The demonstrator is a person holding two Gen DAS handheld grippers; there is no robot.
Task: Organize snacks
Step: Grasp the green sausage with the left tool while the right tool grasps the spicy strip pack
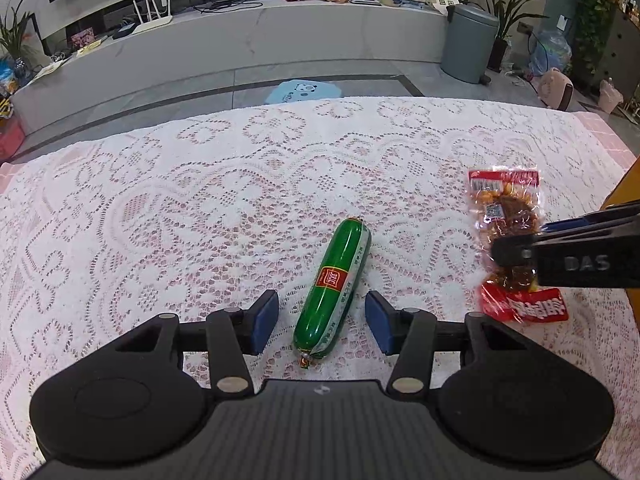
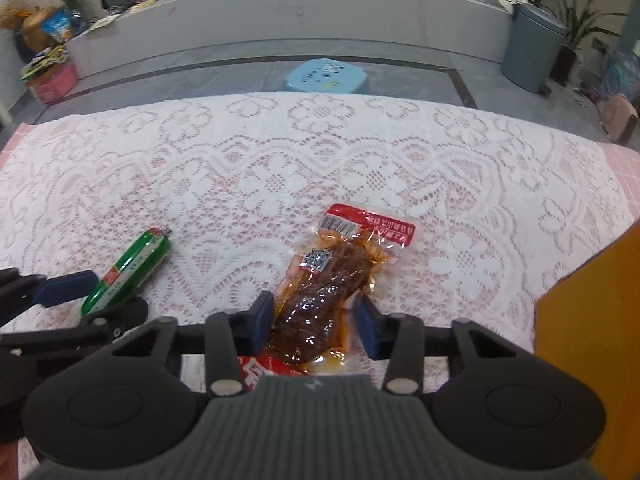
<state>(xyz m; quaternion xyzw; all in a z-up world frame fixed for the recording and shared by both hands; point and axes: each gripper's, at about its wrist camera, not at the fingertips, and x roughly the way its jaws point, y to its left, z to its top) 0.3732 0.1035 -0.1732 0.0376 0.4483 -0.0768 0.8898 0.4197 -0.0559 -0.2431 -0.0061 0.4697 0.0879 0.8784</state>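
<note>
A green sausage stick (image 1: 334, 289) with a red label lies on the lace tablecloth (image 1: 200, 200), its near half between the open jaws of my left gripper (image 1: 322, 322), touching neither pad. It also shows in the right wrist view (image 2: 128, 270). A clear red-ended packet of brown braised meat (image 2: 324, 292) lies between the blue pads of my right gripper (image 2: 314, 326), which stand open close beside it. In the left wrist view the packet (image 1: 510, 216) sits at the right under the right gripper's fingers (image 1: 560, 256).
An orange box wall (image 2: 592, 344) rises at the table's right edge. Beyond the far table edge stand a light blue stool (image 2: 326, 76), a grey bin (image 1: 468, 42) and a long grey counter (image 1: 260, 36) with clutter.
</note>
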